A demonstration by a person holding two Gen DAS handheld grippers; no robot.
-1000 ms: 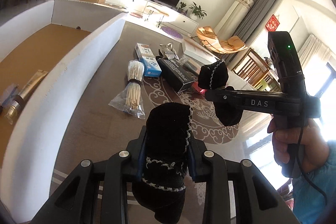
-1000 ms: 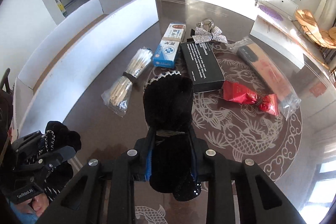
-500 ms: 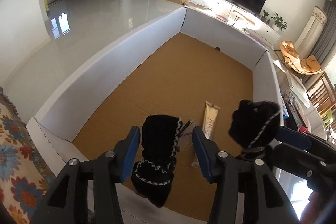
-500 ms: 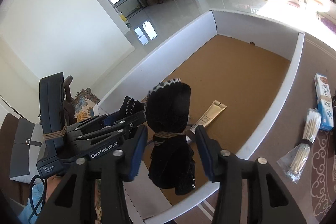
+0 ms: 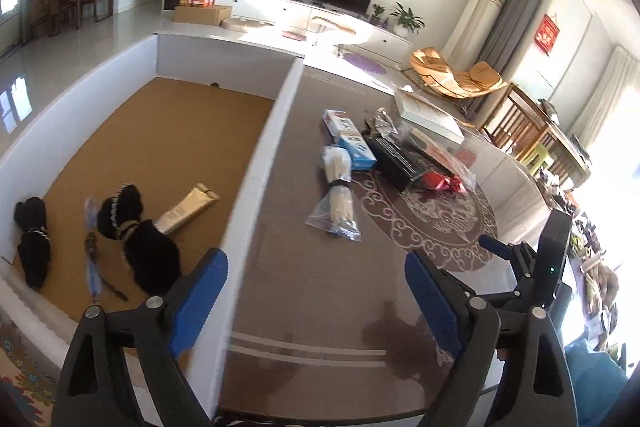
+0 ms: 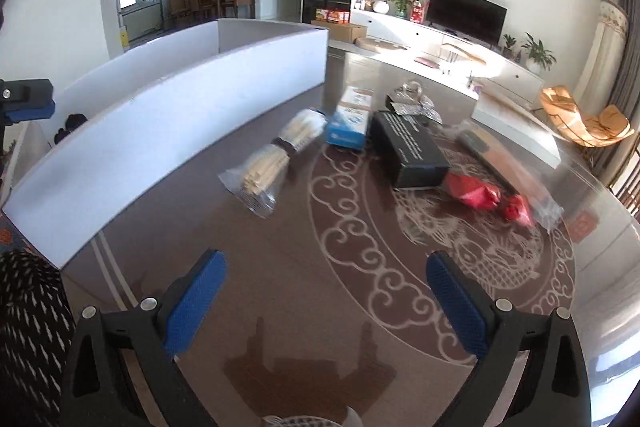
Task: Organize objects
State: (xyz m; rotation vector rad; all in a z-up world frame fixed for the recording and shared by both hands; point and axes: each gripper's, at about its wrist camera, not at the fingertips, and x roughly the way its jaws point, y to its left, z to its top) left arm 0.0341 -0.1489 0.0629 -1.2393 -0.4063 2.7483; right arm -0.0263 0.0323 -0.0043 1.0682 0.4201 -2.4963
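Two black knitted gloves with white trim lie on the cardboard floor of the white box (image 5: 264,147), one (image 5: 34,243) by its left wall and one (image 5: 136,239) nearer the middle. My left gripper (image 5: 316,291) hangs over the box's right wall and the table edge, its jaws opening wide with nothing between them. My right gripper (image 6: 326,303) is over the dark patterned table (image 6: 320,327), its jaws also opening and empty. A clear bag of wooden sticks (image 6: 276,163) lies ahead of it, to the right of the box wall (image 6: 160,147).
A gold tube (image 5: 188,211) and a blue strap-like item (image 5: 91,247) also lie in the box. On the table are a blue carton (image 6: 348,127), a black box (image 6: 412,151), a red packet (image 6: 480,195) and a long clear-wrapped package (image 6: 508,167). Windows and chairs stand to the right.
Both grippers carried the black gloves left over the box, opened and let them go. The gloves now lie in the box, and both grippers have swung back right towards the table.
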